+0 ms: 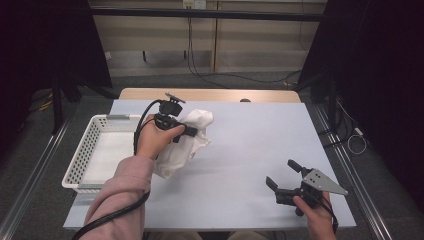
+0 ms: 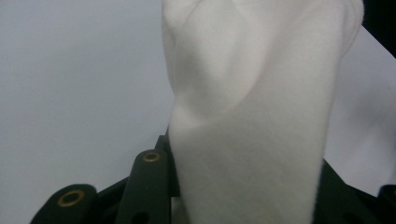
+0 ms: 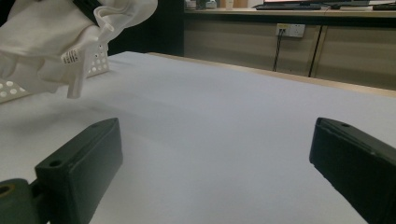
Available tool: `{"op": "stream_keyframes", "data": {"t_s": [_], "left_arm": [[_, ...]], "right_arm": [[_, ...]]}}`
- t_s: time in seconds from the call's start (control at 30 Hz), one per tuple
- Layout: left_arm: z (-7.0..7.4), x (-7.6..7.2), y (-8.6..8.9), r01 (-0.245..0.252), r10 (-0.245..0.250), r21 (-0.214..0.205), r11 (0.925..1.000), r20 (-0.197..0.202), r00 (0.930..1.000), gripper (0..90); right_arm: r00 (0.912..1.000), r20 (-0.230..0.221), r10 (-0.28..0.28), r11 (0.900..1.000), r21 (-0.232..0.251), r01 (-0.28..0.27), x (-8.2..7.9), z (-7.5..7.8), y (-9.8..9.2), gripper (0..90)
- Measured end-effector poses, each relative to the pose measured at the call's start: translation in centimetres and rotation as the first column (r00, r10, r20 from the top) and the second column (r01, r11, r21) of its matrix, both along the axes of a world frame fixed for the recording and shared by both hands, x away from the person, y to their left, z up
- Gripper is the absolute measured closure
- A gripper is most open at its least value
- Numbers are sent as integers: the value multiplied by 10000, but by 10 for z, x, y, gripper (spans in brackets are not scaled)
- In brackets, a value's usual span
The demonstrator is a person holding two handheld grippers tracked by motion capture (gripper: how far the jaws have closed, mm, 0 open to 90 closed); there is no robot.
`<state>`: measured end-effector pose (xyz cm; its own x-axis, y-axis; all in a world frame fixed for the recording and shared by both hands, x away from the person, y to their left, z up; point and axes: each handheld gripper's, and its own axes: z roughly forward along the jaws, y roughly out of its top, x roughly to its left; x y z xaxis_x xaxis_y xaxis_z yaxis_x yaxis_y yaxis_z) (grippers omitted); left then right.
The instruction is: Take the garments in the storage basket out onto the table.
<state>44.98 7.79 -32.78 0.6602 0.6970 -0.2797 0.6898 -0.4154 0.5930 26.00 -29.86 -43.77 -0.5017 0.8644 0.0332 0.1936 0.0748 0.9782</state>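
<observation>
- The left claw (image 1: pixel 192 131) is clamping a crumpled white cloth (image 1: pixel 186 142) above the pale grey tabletop (image 1: pixel 250 145), beside a white perforated plastic basket (image 1: pixel 82 155).
- The right claw (image 1: pixel 282 175) is resting with jaws spread wide, holding nothing.

In the high view, the basket (image 1: pixel 95 150) sits at the table's (image 1: pixel 250 150) left edge, left of frame centre. Just right of it, the left gripper (image 1: pixel 192 131) holds a cloth garment (image 1: pixel 182 145) above the table. The right gripper (image 1: pixel 284 175) sits lower right, well apart from both.

Soft matt cloth (image 2: pixel 252 116) — perforated plastic basket (image 1: pixel 85 150)
</observation>
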Motion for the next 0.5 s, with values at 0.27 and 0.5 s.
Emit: {"op": "stream_keyframes", "data": {"t_s": [0.27, 0.5], "left_arm": [[-9, -1, -6, -7, 7, 27, 10000, 45, 10000, 639], [-14, -2, -12, 59, -59, -96, 9999, 83, 9999, 634]], "right_arm": [[10000, -5, 10, 10000, 8, -10, 0, 0, 0, 23], [10000, -12, 64, 10000, 18, -64, 0, 0, 1, 23]]}}
